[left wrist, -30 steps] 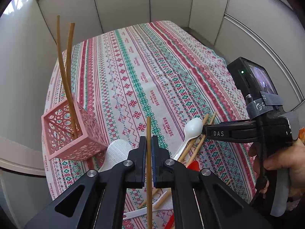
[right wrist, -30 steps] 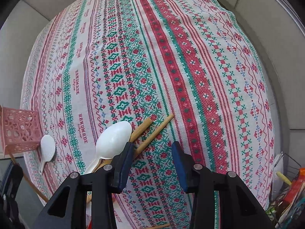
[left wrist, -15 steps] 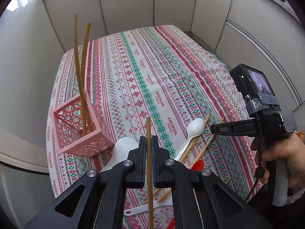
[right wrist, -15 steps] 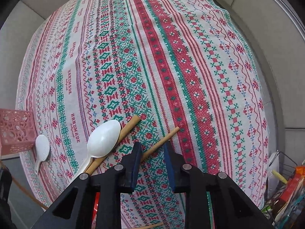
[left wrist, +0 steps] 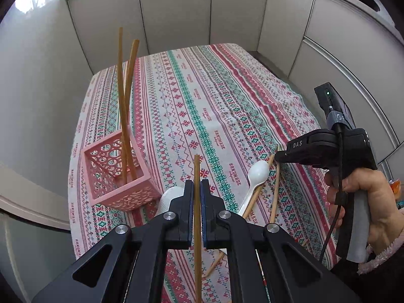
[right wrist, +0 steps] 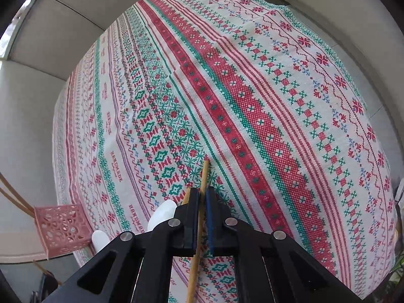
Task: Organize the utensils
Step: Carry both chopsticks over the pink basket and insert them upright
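Grey panelled walls close in around the worktop (left wrist: 176, 96), which is draped in a woven cloth with cross-stitch bands of red, green and pink and the word HANDMADE repeated along it.

From the left wrist view, the left tongs (left wrist: 197, 192) are clamped on a thin wooden chopstick (left wrist: 197, 176) that runs straight up between the pads. Ahead and to the left stands a pink plastic basket (left wrist: 118, 176), square, with lace-like cut-out walls; two more long chopsticks (left wrist: 125, 101) lean upright inside it. Just beside the basket lies a white spoon bowl (left wrist: 169, 197), partly hidden by the tongs. To the right a white plastic spoon (left wrist: 255, 179) lies across another wooden stick (left wrist: 255, 197) on the cloth. Only this view shows the right hand (left wrist: 363, 202) wrapped round the grey handle of its device.

The right wrist view gives what that one cannot: the right tongs (right wrist: 201, 197) closed on a second chopstick (right wrist: 203, 176), its tip angled up over the cloth. The basket (right wrist: 63, 227) appears here only at the left edge, with the two sticks cut off by the frame, and the white spoon (right wrist: 161, 212) peeks out behind the left pad.
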Available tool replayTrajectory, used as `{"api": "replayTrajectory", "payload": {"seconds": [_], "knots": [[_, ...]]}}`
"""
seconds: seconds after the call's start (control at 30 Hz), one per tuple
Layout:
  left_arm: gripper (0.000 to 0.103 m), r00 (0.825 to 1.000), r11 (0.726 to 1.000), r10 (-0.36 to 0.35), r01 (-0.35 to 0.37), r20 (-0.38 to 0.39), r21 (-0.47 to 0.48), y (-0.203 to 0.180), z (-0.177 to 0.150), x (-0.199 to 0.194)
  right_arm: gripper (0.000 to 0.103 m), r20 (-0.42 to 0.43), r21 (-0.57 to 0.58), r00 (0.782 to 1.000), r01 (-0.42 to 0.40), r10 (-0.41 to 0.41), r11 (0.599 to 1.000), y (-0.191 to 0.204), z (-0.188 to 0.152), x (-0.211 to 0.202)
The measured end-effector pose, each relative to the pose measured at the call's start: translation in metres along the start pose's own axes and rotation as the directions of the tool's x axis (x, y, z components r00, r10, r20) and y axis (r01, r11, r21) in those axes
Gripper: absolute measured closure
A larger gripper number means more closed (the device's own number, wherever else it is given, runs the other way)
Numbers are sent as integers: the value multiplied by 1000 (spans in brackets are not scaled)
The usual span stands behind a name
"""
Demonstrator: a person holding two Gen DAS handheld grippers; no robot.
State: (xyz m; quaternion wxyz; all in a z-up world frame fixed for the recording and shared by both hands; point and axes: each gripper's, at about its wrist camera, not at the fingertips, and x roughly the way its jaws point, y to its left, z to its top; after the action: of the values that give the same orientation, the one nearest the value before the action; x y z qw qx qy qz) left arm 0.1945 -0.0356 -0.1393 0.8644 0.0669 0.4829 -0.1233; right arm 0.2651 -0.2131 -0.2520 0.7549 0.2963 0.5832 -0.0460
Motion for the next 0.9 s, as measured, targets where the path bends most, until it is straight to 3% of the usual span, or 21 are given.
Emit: {"api": "replayTrajectory", "payload": {"seconds": [0.17, 0.3, 0.53, 0.73, 0.9], "knots": [[98, 998, 999, -21, 23, 51, -29, 9, 4, -19, 98, 72, -87, 996, -51, 57, 995, 16, -1, -42], [98, 993, 998, -36, 42, 109, -53, 16, 5, -41, 98, 146, -201, 984, -71, 101, 977, 18, -22, -90], [98, 970, 996, -35, 55, 241, -74, 20, 6, -87, 98, 264, -361, 940, -110, 215, 926, 36, -60, -161], [98, 929, 993, -23, 64, 370, -97, 25, 5, -129, 98, 332, -425, 896, -138, 296, 895, 50, -75, -196], [98, 870, 994, 24, 34, 492, -108, 26, 3, -167, 98, 376, -468, 857, -152, 352, 870, 58, -80, -221]]}}
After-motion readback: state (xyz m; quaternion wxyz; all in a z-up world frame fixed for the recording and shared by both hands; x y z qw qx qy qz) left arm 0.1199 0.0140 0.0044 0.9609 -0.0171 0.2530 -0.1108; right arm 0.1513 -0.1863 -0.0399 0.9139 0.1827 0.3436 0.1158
